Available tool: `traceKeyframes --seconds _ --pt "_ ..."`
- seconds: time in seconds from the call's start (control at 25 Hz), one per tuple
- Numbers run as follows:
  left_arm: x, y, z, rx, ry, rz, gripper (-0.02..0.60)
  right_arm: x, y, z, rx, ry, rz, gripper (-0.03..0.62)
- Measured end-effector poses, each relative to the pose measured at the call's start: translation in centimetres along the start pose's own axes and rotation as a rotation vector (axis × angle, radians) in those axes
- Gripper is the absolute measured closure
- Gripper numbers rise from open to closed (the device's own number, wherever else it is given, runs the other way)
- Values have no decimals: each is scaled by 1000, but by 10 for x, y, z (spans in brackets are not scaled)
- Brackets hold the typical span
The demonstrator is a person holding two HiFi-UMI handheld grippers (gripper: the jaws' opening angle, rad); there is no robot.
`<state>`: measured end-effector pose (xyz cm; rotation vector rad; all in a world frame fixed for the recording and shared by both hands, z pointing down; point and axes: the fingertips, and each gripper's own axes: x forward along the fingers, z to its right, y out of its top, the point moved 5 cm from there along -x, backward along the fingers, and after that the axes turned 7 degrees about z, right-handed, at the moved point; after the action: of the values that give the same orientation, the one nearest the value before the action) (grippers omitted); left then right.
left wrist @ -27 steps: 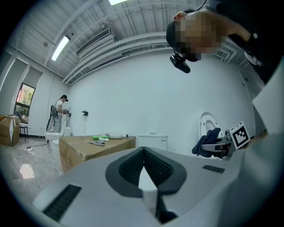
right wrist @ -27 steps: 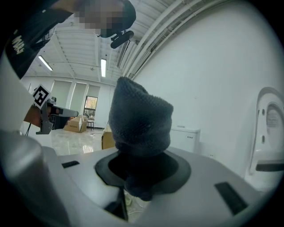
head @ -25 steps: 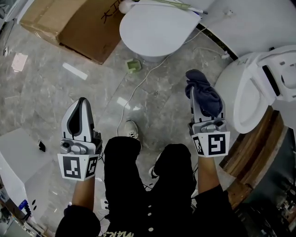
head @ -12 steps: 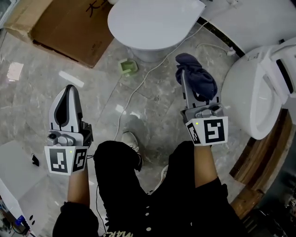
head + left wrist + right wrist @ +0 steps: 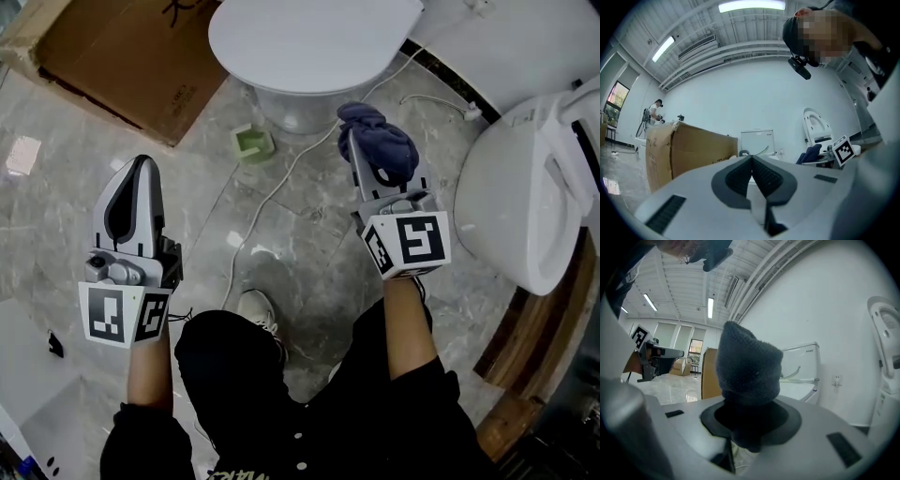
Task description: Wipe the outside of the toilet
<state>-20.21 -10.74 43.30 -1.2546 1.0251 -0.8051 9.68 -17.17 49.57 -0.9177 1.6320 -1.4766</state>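
"Closer now, isn't it? The right gripper (image 5: 367, 159) has come up toward the closed toilet (image 5: 314, 42) since a second ago."

"It has. That toilet, with its lid down, is the biggest thing on the floor (image 5: 309, 211). To its right stands a second toilet (image 5: 511, 206) with the seat raised, and to its left lies a flattened cardboard box (image 5: 122, 47)."

"And the grippers?"

"The right one is held just in front of the closed toilet's base. Its fingers are clamped on a dark blue cloth (image 5: 380, 150), which bunches up past the tips. I see no contact with the porcelain. The left gripper (image 5: 136, 173) is held well apart from that toilet, toward the box side. Its fingers (image 5: 740, 176) are pressed together with nothing between them."

"Anything smaller?"

"A little green dish (image 5: 252, 142) sits just beside the toilet's base. A white cable (image 5: 272, 202) trails from there across the floor."
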Motion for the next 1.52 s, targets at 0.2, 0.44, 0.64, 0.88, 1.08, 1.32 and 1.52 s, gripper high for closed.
traceKeyframes --seconds 0.2,0.44,0.64,0.88,1.08,1.32,1.52 --pt "2 -15 -6 -12 -5 6 571 16 -19 -5 44 17 -16 477" --pt "-3 -33 -14 -12 -33 4 571 43 -43 -15 71 41 -45 477" --pt "-4 -53 -19 -25 -44 -6 572 64 -71 -15 98 45 -72 477" --pt "-6 -79 -13 -56 -55 -17 572 86 -96 -10 101 48 -83 479" --pt "-5 -99 -3 -68 -68 -21 572 87 -101 -9 75 47 -57 480" --pt "-2 -122 7 -101 -63 -25 572 94 -124 -9 67 43 -81 480" --pt "6 -138 22 -113 -109 -53 571 100 -145 -9 73 39 -96 480"
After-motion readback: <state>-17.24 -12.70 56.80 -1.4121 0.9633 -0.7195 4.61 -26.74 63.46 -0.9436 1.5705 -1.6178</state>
